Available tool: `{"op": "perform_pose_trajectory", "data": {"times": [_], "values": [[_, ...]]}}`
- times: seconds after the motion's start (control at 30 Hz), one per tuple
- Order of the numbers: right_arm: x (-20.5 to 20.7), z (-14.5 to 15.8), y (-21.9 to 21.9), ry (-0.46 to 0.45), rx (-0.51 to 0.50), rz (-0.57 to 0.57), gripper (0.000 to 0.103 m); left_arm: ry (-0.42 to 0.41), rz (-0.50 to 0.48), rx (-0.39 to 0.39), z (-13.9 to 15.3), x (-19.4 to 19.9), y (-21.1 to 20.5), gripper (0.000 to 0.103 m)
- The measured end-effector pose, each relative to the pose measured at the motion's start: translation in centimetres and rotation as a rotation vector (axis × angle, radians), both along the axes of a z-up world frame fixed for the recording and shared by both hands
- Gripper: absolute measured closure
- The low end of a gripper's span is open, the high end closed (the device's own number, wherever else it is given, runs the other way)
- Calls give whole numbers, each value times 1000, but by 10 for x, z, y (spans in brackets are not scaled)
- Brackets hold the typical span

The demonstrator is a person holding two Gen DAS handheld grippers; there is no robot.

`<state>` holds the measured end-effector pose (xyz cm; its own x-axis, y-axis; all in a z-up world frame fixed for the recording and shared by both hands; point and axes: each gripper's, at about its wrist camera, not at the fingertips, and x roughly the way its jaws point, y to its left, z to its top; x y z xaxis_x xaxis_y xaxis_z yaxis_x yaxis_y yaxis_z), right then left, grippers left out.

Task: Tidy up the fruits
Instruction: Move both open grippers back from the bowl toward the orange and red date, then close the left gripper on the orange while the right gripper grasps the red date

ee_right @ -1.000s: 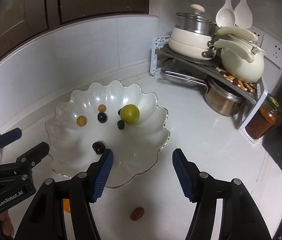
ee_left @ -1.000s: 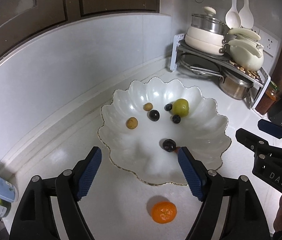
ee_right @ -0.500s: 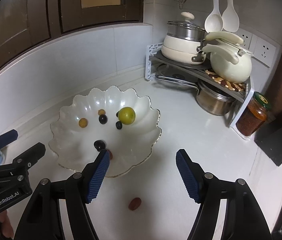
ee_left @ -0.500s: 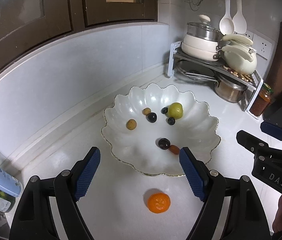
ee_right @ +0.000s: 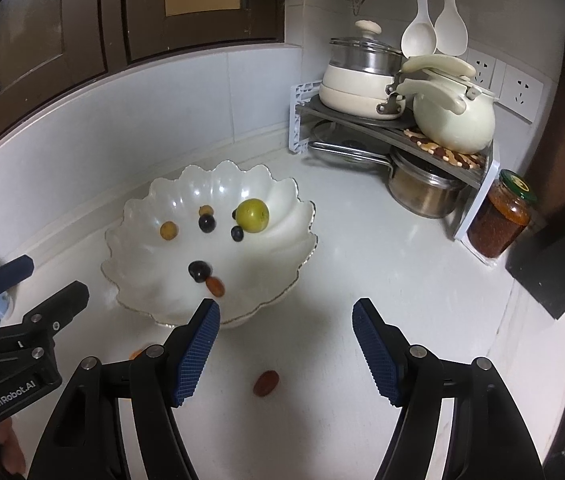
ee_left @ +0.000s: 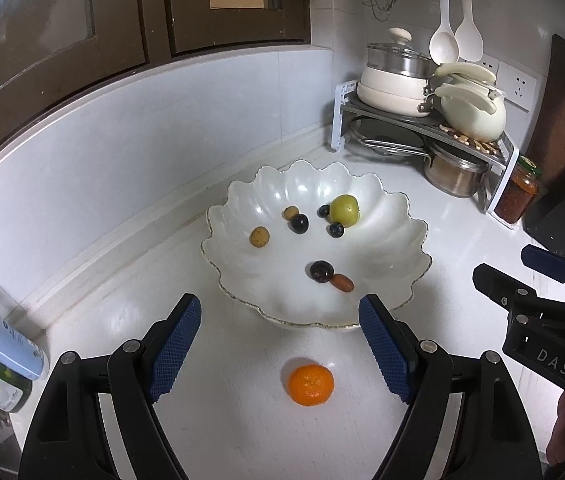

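Observation:
A white scalloped bowl [ee_left: 382, 216] stands on the white counter; it also shows in the right wrist view [ee_right: 282, 236]. It holds a green fruit [ee_left: 345, 210], dark grapes [ee_left: 321, 271], small yellow fruits [ee_left: 259, 237] and a red date [ee_left: 342, 282]. A mandarin [ee_left: 310, 385] lies on the counter in front of the bowl, between the fingers of my open, empty left gripper [ee_left: 280, 350]. A second red date [ee_right: 265, 383] lies on the counter below my open, empty right gripper [ee_right: 286, 348].
A corner rack [ee_right: 434, 148] with pots and a white kettle [ee_right: 452, 120] stands at the back right. A jar of red preserve [ee_right: 500, 220] is beside it. Bottles [ee_left: 6, 356] stand at the far left. A dark board [ee_right: 558, 256] leans at right.
Both grippers have drawn back and up from the bowl, so more of the counter shows. The red date in the bowl is now uncovered. Both grippers stay open.

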<state>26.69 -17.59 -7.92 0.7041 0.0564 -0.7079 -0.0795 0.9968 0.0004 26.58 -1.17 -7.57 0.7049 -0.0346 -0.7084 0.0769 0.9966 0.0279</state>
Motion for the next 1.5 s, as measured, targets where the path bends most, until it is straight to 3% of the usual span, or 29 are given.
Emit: {"op": "perform_pose_trajectory", "data": {"times": [1.5], "values": [[-13,-81,5,63,-12,0,33,23,19,-28,-76,-20,-2,22]]}}
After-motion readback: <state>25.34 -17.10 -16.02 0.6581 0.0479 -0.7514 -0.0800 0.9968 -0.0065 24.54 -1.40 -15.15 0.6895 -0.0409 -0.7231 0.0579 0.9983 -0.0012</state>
